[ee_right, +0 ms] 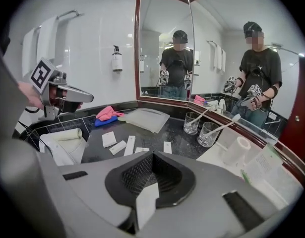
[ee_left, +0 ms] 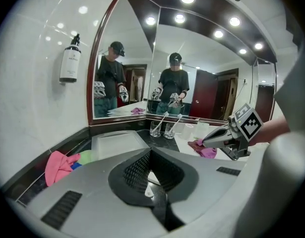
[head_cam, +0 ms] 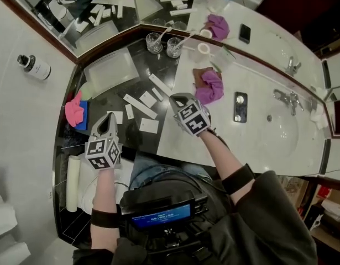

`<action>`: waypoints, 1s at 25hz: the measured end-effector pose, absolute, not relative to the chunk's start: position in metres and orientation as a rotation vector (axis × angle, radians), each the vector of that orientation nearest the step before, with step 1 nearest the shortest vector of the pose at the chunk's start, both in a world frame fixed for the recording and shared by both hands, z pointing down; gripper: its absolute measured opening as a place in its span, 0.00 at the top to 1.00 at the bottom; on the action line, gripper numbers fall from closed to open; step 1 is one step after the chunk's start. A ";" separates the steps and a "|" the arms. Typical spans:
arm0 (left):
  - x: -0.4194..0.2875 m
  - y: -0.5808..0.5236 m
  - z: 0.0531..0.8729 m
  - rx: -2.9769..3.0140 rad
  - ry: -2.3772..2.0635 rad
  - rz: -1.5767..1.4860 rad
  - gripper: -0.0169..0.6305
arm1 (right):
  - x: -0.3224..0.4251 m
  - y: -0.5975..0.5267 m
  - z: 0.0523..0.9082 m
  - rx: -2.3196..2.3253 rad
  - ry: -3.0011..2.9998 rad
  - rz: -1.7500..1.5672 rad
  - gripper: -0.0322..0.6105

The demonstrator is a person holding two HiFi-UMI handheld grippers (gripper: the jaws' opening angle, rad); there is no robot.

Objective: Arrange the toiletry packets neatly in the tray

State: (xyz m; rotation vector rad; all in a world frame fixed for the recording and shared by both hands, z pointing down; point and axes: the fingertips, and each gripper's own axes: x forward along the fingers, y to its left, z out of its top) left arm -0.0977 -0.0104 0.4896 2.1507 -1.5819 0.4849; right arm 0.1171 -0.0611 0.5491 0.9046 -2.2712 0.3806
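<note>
On the worktop (head_cam: 117, 95), the tray (head_cam: 111, 68) sits upper left of centre, with toiletry packets (head_cam: 140, 106) scattered just below it. Two glasses (head_cam: 154, 42) stand to its upper right and a cloth (head_cam: 74, 108) lies to its lower left. The sink (head_cam: 280, 131) is far right.

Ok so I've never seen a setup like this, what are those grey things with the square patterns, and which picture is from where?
They are hand-held grasping tools; a person works one in each hand. The top-down picture comes from a camera on the person's head; the other two cameras ride on the tools. The right tool is shut on a white packet; the left tool is shut and empty. More packets lie on the black counter near the tray.
</note>
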 end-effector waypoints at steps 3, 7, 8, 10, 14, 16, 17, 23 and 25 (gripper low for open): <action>-0.098 0.003 0.479 2.150 -1.611 0.473 0.97 | 0.120 -0.050 0.529 0.920 -2.332 0.388 0.95; -0.102 0.023 0.469 2.139 -1.654 0.458 0.97 | 0.130 -0.042 0.512 0.961 -2.398 0.400 0.95; -0.103 0.028 0.466 2.135 -1.666 0.456 0.97 | 0.134 -0.041 0.510 0.970 -2.412 0.399 0.95; -0.105 0.040 0.462 2.125 -1.687 0.451 0.97 | 0.139 -0.035 0.503 0.981 -2.432 0.406 0.95; -0.110 0.060 0.458 2.099 -1.727 0.427 0.97 | 0.145 -0.024 0.491 0.988 -2.465 0.407 0.95; -0.112 0.068 0.457 2.083 -1.743 0.404 0.97 | 0.148 -0.023 0.488 0.987 -2.480 0.392 0.95; -0.113 0.071 0.457 2.076 -1.749 0.394 0.97 | 0.148 -0.021 0.486 0.986 -2.485 0.385 0.95; -0.115 0.091 0.456 2.058 -1.770 0.376 0.97 | 0.151 -0.008 0.487 0.977 -2.479 0.386 0.95; -0.115 0.096 0.455 2.056 -1.774 0.373 0.97 | 0.149 -0.003 0.485 0.977 -2.482 0.390 0.95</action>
